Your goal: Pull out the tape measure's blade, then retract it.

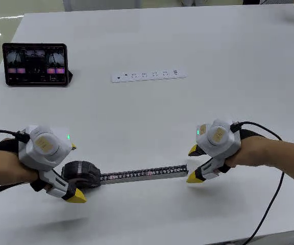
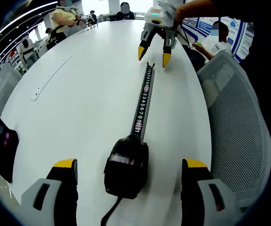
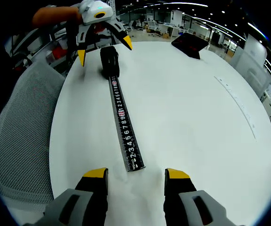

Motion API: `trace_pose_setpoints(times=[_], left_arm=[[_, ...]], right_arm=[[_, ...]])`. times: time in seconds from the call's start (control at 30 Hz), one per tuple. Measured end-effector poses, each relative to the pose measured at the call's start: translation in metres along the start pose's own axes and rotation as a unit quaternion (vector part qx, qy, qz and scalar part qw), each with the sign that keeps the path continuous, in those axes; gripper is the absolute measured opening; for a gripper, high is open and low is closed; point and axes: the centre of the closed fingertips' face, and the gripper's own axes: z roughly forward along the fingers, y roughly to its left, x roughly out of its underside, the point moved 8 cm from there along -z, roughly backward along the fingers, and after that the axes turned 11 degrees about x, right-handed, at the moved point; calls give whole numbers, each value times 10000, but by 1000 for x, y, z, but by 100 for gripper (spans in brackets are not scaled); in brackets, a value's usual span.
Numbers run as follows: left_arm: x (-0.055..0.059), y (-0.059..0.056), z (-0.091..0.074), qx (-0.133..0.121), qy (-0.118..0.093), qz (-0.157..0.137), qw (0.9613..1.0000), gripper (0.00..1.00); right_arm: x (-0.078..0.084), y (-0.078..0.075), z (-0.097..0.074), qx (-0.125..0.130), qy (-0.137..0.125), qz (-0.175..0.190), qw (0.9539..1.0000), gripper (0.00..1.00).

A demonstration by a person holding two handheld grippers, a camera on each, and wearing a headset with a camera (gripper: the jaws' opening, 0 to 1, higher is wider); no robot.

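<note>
- The tape measure (image 2: 126, 165) lay on the white table (image 1: 223, 76), close to the person's edge. Its black case was on the left, and its blade (image 1: 144, 174) was extended flat along the tabletop to the right.
- The left gripper (image 2: 130, 165) was released. Its two yellow-tipped jaws stood wide apart, one on each side of the case. In the left gripper view a strip of bare table showed between each tip and the case, so neither jaw touched it.
- A thin black cord (image 2: 111, 213) trailed from the back of the case towards that gripper.
- The right gripper (image 3: 136, 173) was released too, its jaws parted with nothing between them.
- The free end of the blade rested on the table just ahead of the gap between the right gripper's tips, clear of both.
- The blade was dark with pale numerals and a few red marks. It ran straight from the case — no bend or lift could be made out.
- The two grippers faced each other along the line of the blade, well apart.
- Farther back, a white power strip (image 1: 148, 75) lay flat near the middle of the table.
- A tablet (image 1: 34, 64) with a lit screen stood propped at the far left.
- A grey mesh chair (image 3: 22, 136) stood beside the table's near edge.
- A black cable (image 1: 272, 199) ran from the right gripper and off the front of the table.
</note>
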Motion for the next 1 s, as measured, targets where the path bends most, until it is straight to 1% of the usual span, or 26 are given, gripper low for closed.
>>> trace_pose_setpoints(times=[0.1,0.2,0.27,0.33,0.37,0.43,0.47,0.5,0.53,0.6,0.63,0.7,0.77,0.8,0.83,0.9,0.93,0.97,1.0], left_arm=[[0,0,0,-30,-5,-27,10000,92],[-2,2,-2,-138,-188,-156,9996,96],[-2,1,-3,-165,-264,-241,9992,99],[-1,0,-5,-218,-364,-315,9986,99],[-1,-1,-6,-276,-446,-401,9978,99],[1,-2,-6,-271,-627,-586,9959,99],[3,-3,-7,-278,-741,-725,9942,99],[4,-3,-8,-305,-812,-812,9929,99],[5,-4,-10,-377,-925,-887,9910,99],[8,-5,-11,-437,-981,-958,9896,99],[10,-7,-12,-463,-1048,-1017,9882,99],[14,-11,-12,-494,-1110,-1111,9864,99],[17,-13,-12,-526,-1174,-1216,9842,99],[18,-14,-11,-583,-1280,-1312,9813,99],[19,-14,-11,-614,-1344,-1364,9796,99],[20,-15,-12,-711,-1552,-1554,9730,99],[20,-14,-13,-769,-1628,-1608,9704,99],[22,-13,-14,-862,-1705,-1697,9668,99],[23,-12,-15,-897,-1713,-1757,9653,99]], right_arm=[[-1,2,0,-27,-43,-28,10000,49],[-2,3,-1,14,-107,-25,9999,53],[-2,4,-2,52,-128,22,9999,55],[-2,4,-2,96,-150,158,9997,59],[-1,5,-2,118,-189,287,9993,62],[-1,6,-3,120,-252,449,9986,66],[0,7,-4,133,-286,530,9981,67],[2,8,-5,136,-313,556,9979,67],[3,8,-5,148,-377,672,9969,68],[6,7,-6,235,-430,851,9952,72],[8,6,-8,343,-465,1008,9932,75],[12,4,-10,441,-533,1320,9888,80],[15,4,-12,476,-631,1469,9860,81],[18,4,-14,485,-615,1522,9852,81],[20,5,-15,516,-631,1544,9846,82],[24,7,-17,579,-631,1585,9836,85],[25,8,-18,610,-634,1638,9826,85],[27,9,-20,652,-703,1716,9805,87],[28,9,-21,684,-739,1763,9792,88]])
